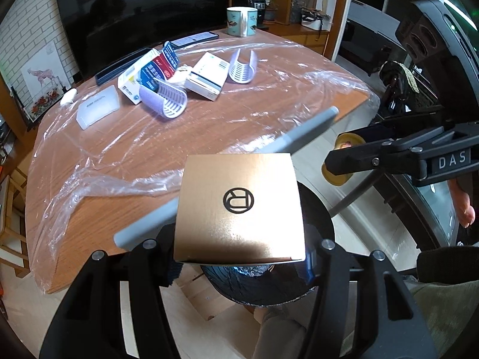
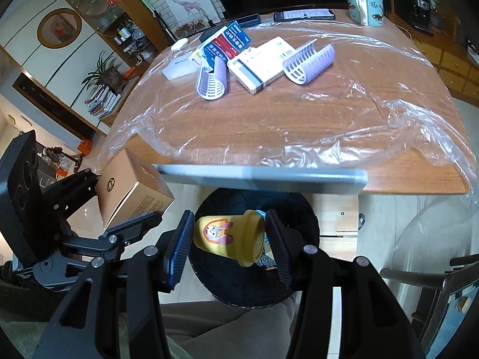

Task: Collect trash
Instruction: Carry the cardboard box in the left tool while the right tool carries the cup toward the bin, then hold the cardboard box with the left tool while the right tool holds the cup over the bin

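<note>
My left gripper [image 1: 242, 264] is shut on a gold cardboard box [image 1: 239, 203] with a round black logo, holding it over a black-lined bin [image 1: 318, 212] beside the table. In the right wrist view the same box [image 2: 131, 188] sits in the left gripper [image 2: 116, 202] at the left. My right gripper [image 2: 229, 239] is shut on a small yellow cup [image 2: 230, 236] with a rabbit picture, tipped on its side above the bin [image 2: 295, 209]. The cup [image 1: 332, 176] and right gripper [image 1: 341, 158] also show at the right of the left wrist view.
A grey bar [image 2: 260, 176] runs along the wooden table's near edge [image 2: 419, 185]. On the plastic-covered table lie medicine boxes [image 2: 230, 45], a white box [image 2: 260, 62], two lilac rollers [image 2: 308, 62], a mug [image 2: 363, 6] and a phone [image 2: 304, 15]. A person's lap [image 2: 224, 329] is below.
</note>
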The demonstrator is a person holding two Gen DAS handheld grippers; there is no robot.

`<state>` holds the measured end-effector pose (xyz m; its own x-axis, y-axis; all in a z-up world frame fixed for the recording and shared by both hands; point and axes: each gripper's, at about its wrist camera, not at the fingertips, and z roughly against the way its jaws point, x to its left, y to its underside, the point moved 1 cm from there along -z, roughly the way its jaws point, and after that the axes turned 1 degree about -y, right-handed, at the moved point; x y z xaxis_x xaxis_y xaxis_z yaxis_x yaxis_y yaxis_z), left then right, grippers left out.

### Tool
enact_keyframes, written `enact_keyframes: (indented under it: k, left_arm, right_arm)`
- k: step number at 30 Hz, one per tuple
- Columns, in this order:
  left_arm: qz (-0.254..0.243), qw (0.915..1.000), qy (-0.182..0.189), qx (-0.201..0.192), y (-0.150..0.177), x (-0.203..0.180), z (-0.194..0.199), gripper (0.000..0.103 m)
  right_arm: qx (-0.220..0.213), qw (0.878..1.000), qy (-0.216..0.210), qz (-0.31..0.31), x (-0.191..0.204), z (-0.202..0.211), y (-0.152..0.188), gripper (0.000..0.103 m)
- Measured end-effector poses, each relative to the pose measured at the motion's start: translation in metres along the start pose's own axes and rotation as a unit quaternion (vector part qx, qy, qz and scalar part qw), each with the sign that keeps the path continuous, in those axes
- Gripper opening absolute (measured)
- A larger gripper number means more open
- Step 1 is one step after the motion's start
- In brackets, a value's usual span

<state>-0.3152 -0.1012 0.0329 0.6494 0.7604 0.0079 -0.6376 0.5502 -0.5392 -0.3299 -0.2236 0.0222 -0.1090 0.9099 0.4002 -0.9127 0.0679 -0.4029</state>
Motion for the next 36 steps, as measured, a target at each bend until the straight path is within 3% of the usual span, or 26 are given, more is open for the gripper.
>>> enact_keyframes:
  k: [18,36]
  left_arm:
    - [-0.015,0.9992,-0.001,0.036,0.035,-0.017,-0.02,0.059]
    - [-0.002,0.998,-0.015,0.061,0.049,-0.007,-0.044,0.059]
  right_arm:
    - [0.032,0.999,0.027,-0.003,-0.008,-0.027,0.042,0.049]
    - [0.06,0.997,0.048,0.003,-0.016,-0.061,0.043,0.049]
